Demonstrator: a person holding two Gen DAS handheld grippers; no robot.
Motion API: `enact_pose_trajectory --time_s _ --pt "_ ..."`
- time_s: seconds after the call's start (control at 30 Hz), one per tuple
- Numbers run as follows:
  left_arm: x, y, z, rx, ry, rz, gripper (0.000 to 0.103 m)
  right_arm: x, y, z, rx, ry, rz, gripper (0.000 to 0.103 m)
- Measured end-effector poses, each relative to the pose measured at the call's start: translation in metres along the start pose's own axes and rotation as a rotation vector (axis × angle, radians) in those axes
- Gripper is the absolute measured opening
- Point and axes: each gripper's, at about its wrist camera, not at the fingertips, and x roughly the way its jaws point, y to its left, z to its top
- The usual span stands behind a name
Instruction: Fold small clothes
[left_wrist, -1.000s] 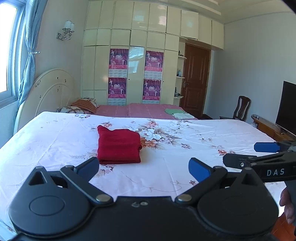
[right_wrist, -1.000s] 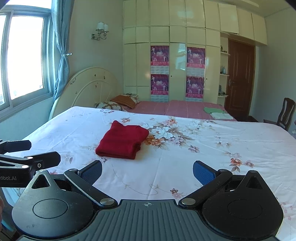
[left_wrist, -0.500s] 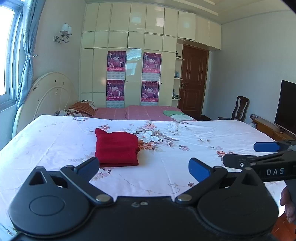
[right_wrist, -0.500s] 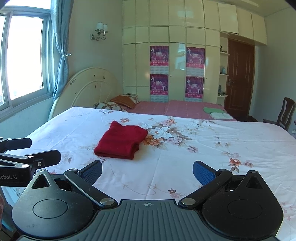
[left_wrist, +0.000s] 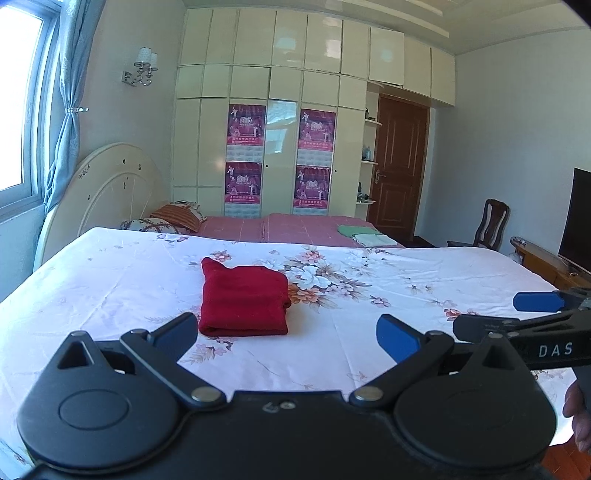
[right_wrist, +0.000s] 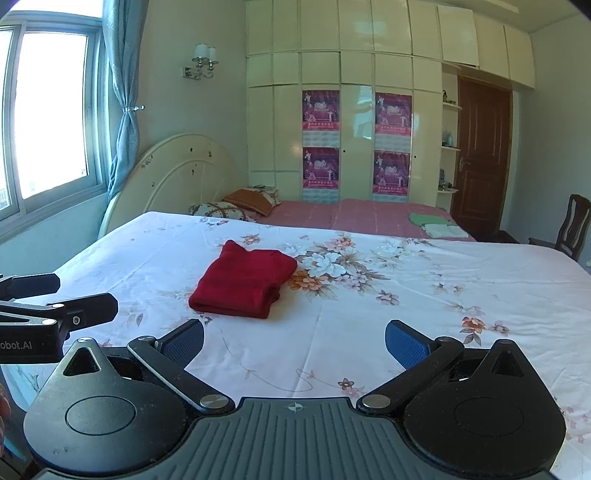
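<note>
The red garment (left_wrist: 243, 301) lies folded into a compact rectangle on the floral bedsheet (left_wrist: 369, 332), its long axis running away from us. It sits ahead of our left gripper (left_wrist: 286, 330) and ahead-left of our right gripper (right_wrist: 293, 341) — apart from both, the left seemingly nearer. Both pairs of blue pads (right_wrist: 406, 343) stand wide, holding nothing — we judge the fold complete.

A home bedroom: bed (right_wrist: 443, 288), headboard (right_wrist: 177, 173), wardrobe (right_wrist: 354, 110), curtained window (right_wrist: 55, 122).
</note>
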Motion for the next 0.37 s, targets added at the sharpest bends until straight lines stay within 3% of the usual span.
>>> enact_pose_trajectory --time_s 0.37 --pt "0.0050 -0.0028 -0.0011 -0.002 0.019 0.000 0.103 0.0069 -0.0045 0.0001 -0.001 0.012 0.009 0.103"
